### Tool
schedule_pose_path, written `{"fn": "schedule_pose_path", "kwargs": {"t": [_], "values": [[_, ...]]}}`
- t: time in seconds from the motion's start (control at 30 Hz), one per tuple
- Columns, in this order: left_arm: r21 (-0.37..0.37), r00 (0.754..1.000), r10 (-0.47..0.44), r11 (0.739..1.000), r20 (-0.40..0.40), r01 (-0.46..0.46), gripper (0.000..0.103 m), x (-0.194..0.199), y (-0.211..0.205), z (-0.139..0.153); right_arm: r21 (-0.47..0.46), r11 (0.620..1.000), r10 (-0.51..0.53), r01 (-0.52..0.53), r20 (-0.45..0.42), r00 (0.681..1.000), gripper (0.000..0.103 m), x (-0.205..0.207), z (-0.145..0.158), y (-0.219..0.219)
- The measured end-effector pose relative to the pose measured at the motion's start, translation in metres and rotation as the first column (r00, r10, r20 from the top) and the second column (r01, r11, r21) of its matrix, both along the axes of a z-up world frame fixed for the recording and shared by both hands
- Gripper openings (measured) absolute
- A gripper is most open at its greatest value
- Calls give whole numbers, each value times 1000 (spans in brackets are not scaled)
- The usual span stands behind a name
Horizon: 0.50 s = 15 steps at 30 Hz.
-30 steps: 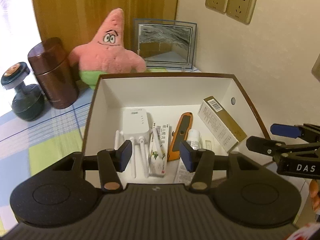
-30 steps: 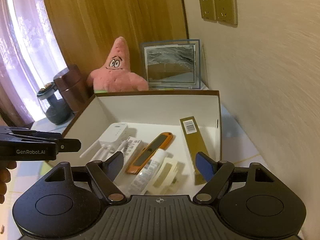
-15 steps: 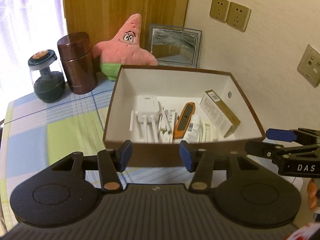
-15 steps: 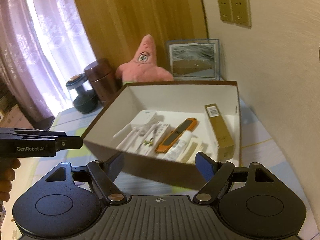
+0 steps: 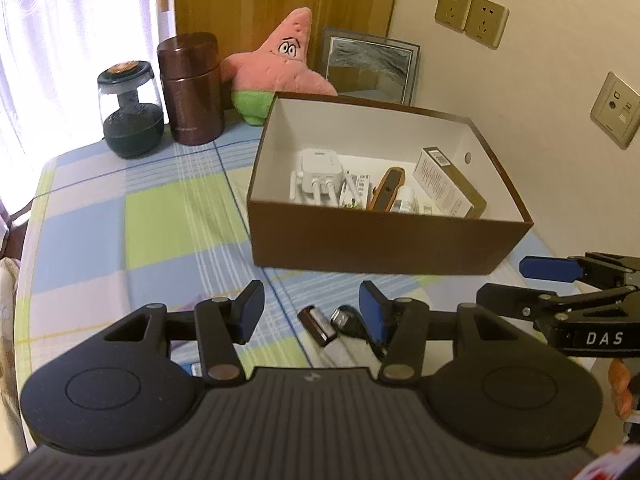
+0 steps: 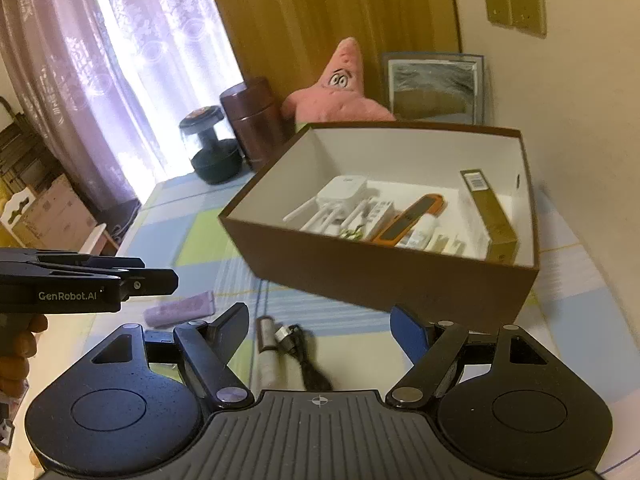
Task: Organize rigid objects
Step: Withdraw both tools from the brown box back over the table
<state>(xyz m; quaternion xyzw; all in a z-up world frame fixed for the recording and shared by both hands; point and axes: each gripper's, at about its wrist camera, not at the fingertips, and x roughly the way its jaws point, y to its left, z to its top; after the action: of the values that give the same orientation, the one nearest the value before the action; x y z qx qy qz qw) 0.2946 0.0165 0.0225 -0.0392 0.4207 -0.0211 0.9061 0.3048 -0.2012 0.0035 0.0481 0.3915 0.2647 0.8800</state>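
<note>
Left gripper [image 5: 311, 312]: wide open, empty, hovering over the tabletop [image 5: 160, 216]. Right gripper [image 6: 320, 328]: likewise spread wide, holding nothing.

Directly under and between the fingers of both: a small dark cylinder with a silver end [image 5: 318, 326], lying flat on the checked cloth, and just beside it a black cable with a metal plug [image 5: 350, 322]. Touching or merely close to each other, cannot tell. Off to the left of the right gripper, beneath the left one's nose: a pale purple bar [image 6: 180, 309], flat on the cloth. A glimpse of something else under the left gripper's body, too hidden to name.

Ahead of both grippers, a little way off: an open brown box [image 5: 384, 246] with a white inside. Already in it, side by side: a white router with antennas [image 5: 320, 172], a printed tube box [image 5: 354, 190], an orange utility knife [image 5: 388, 188], a small white tube [image 5: 404, 202], and an olive-gold carton [image 5: 448, 184] leaning at the right wall.

Beyond the box, not part of the job by the look of it: a pink starfish plush [image 5: 280, 60], a brown canister [image 5: 190, 88], a dark glass jar [image 5: 130, 114], a framed picture [image 5: 370, 64].

Judged well along: most pieces boxed. Left to do, seemingly: cylinder, cable, purple bar.
</note>
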Motion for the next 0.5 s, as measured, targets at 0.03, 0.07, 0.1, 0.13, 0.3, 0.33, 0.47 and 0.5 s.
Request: {"fn": "schedule_pose_path", "kwargs": {"t": [0.03,0.07,0.1,0.13,0.3,0.33,0.47,0.5], "values": [[-1,1000,3,1000,-1,-3,48,-4,1,-1,0,1000,8,-8,-3,1000,76,-2,-1,2],[-2,1000,7,1000,-4,-7,48,-7,3,-1,0,1000,14,-14,-6,1000,76,-4,-2,4],[-4,1000,11,1000,-7,-11,48,-11,5,-2,-1,1000,19,-19,-10,1000,76,-6,-3,6],[-6,1000,15,1000,-11,-15,48,-15,7,-4,-1,1000,24,-24,-13,1000,76,-8,-4,8],[-8,999,38,999,-28,-39,48,-30,14,-10,-12,998,53,-54,-39,998,76,-17,-15,18],[-8,998,44,999,-33,-44,48,-32,16,-12,-18,998,58,-59,-45,997,76,-19,-18,21],[-10,997,64,998,-48,-64,48,-42,22,-18,-27,997,77,-79,-65,995,76,-25,-27,29],[-8,996,68,998,-51,-68,48,-44,24,-19,-29,996,83,-85,-69,994,76,-26,-28,31]]}}
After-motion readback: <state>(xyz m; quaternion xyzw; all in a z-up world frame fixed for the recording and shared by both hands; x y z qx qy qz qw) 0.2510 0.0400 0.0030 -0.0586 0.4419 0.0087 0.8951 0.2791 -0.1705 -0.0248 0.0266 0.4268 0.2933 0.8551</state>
